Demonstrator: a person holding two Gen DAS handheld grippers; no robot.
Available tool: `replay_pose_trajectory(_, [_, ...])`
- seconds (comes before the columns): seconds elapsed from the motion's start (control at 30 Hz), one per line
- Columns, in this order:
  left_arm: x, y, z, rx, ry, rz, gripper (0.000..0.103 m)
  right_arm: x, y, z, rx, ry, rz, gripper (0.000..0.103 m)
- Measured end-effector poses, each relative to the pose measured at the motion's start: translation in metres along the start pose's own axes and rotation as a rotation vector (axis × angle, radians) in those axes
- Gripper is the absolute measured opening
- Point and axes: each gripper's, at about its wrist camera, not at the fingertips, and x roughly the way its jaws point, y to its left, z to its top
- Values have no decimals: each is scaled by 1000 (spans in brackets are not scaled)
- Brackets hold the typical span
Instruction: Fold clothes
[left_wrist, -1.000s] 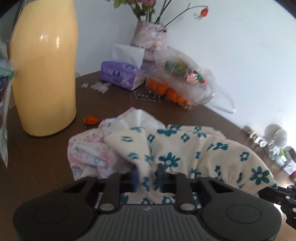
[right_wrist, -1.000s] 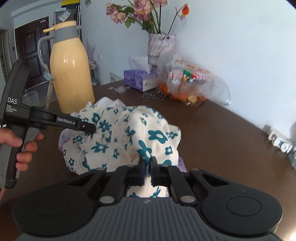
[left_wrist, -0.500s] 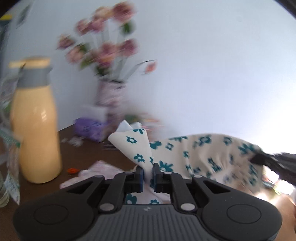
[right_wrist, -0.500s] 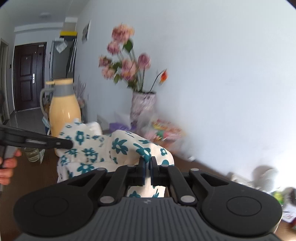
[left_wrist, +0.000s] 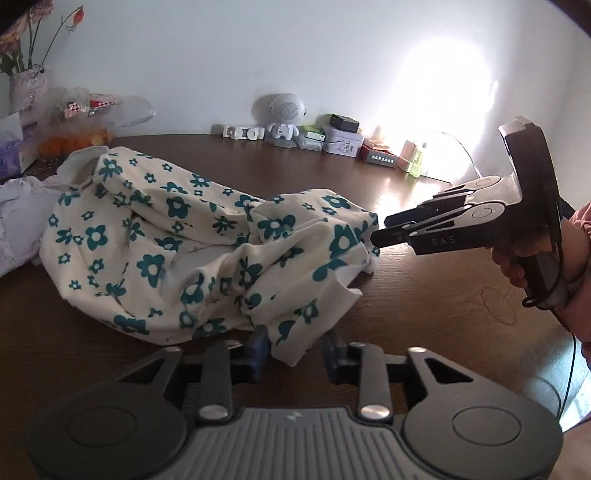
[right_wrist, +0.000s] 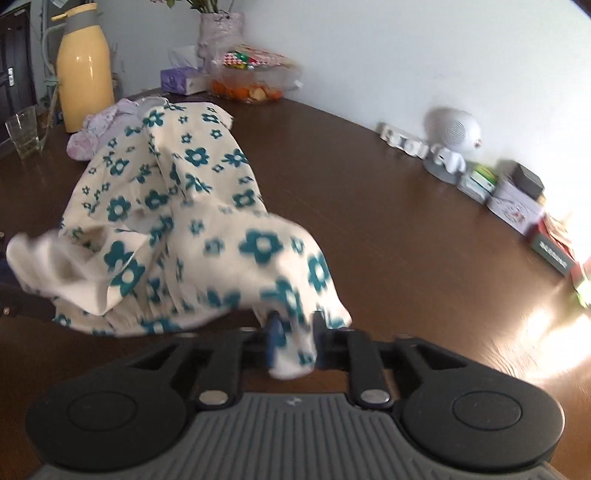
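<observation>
A cream garment with teal flowers (left_wrist: 166, 229) lies crumpled on the dark wooden table (left_wrist: 424, 295). My left gripper (left_wrist: 295, 345) is open, and one loose corner of the garment hangs between its fingers. My right gripper (right_wrist: 295, 328) is open too, with a blurred fold of the same garment (right_wrist: 177, 206) lying in the gap. In the left wrist view the right gripper (left_wrist: 376, 230) reaches in from the right, held by a hand (left_wrist: 517, 258), its tips at the garment's far edge. A pale pink garment (right_wrist: 99, 125) lies behind the floral one.
A yellow flask (right_wrist: 86, 70), a glass (right_wrist: 22, 133), a purple tissue box (right_wrist: 181, 79), a bag of fruit (right_wrist: 251, 79) and a vase stand at the far end. A white speaker figure (left_wrist: 284, 114) and small boxes (left_wrist: 340, 142) line the wall.
Both grippers held the floral garment in the air, then brought it down onto the table. Both have opened, and the cloth now rests spread on the wood.
</observation>
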Motion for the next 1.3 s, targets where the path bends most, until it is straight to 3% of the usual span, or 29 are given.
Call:
replay_pose_trajectory(0.03, [-8, 2, -1, 0, -15, 5, 59, -8, -1, -2, 6, -14, -3, 59])
replay_pose_trajectory(0.13, [-38, 20, 11, -45, -114, 96, 79, -32, -4, 3, 46, -78, 25, 65])
replay_pose_trajectory(0.27, [-50, 61, 41, -92, -156, 284, 83, -44, 10, 25, 76, -154, 173, 66])
replay_pose_trajectory(0.37, [-20, 93, 56, -132, -78, 441, 83, -31, 55, 39, -60, -151, 260, 68])
replay_pose_trajectory(0.43, [2, 116, 60, -172, -30, 487, 81, -16, 91, 45, -191, -130, 273, 69])
replay_pose_trajectory(0.57, [31, 152, 64, -290, 23, 443, 77, 19, 143, 48, -418, -82, 214, 69])
replay_pose_trajectory(0.7, [45, 172, 67, -429, 29, 315, 66, 47, 151, 46, -481, 17, 148, 68])
replay_pose_trajectory(0.73, [48, 174, 68, -449, 28, 294, 65, 51, 148, 45, -470, 38, 147, 58])
replay_pose_trajectory(0.77, [51, 177, 69, -466, 24, 279, 63, 53, 144, 44, -457, 58, 152, 35])
replay_pose_trajectory(0.83, [58, 180, 71, -498, 20, 252, 44, 54, 133, 40, -412, 93, 177, 7])
replay_pose_trajectory(0.87, [60, 181, 72, -515, 17, 238, 36, 52, 127, 36, -397, 96, 183, 6])
replay_pose_trajectory(0.9, [62, 183, 73, -534, 13, 223, 15, 50, 122, 32, -386, 96, 185, 6])
replay_pose_trajectory(0.93, [63, 184, 73, -553, 2, 209, 7, 45, 117, 28, -378, 91, 176, 5])
replay_pose_trajectory(1.07, [46, 166, 79, -535, -103, 193, 5, 16, 95, 16, -347, 43, 97, 4])
replay_pose_trajectory(1.3, [-36, 78, 111, -321, -383, 179, 4, -66, 59, 15, -330, -131, -143, 4])
